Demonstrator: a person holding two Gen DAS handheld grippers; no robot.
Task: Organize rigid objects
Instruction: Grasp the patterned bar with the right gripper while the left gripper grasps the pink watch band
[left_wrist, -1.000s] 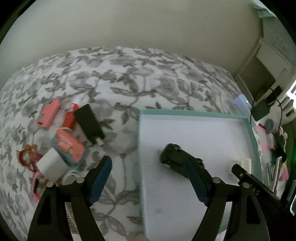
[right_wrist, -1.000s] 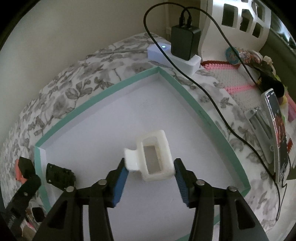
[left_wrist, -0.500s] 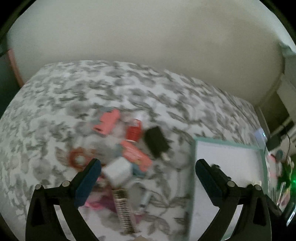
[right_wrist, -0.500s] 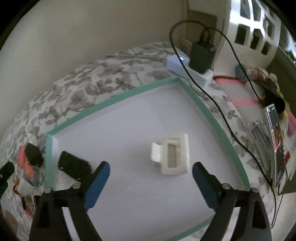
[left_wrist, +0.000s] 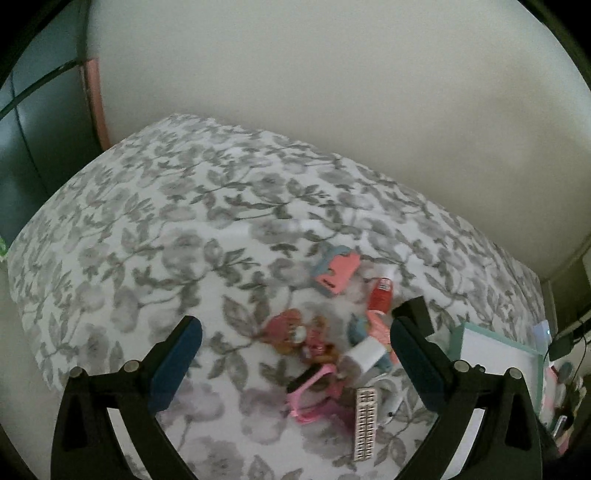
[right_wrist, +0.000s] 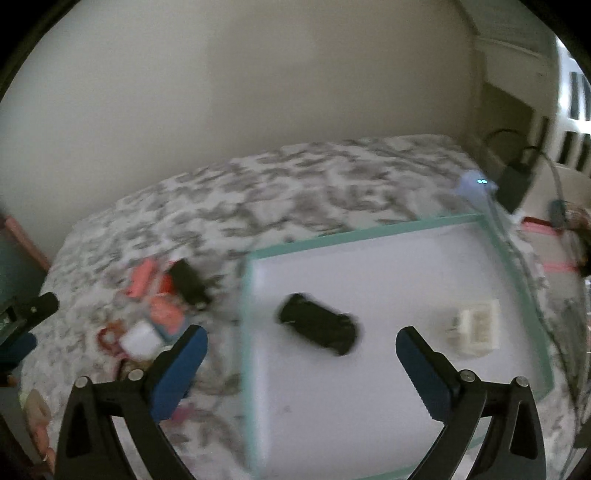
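Observation:
A white tray with a teal rim (right_wrist: 436, 222) lies on the floral bed; its corner shows in the left wrist view (left_wrist: 461, 328). In the tray lie a black clip (right_wrist: 319, 325) and a white clip (right_wrist: 474, 326). Left of the tray is a pile: pink case (left_wrist: 334, 271), red bottle (left_wrist: 380, 295), white charger (left_wrist: 364, 354), pink sunglasses (left_wrist: 314, 391), a studded strip (left_wrist: 365, 422), black block (right_wrist: 188, 282). My left gripper (left_wrist: 291, 358) is open above the pile. My right gripper (right_wrist: 301, 363) is open and empty above the tray's left edge.
The floral bedspread (left_wrist: 184, 229) stretches to a plain wall. A white power strip with a black adapter (right_wrist: 511, 184) and cables sits beyond the tray's far right corner. Clutter lies on the right (right_wrist: 576, 221).
My right gripper opened, released the white clip in the tray and pulled back left. My left gripper swung left from the tray to over the pile and opened wider.

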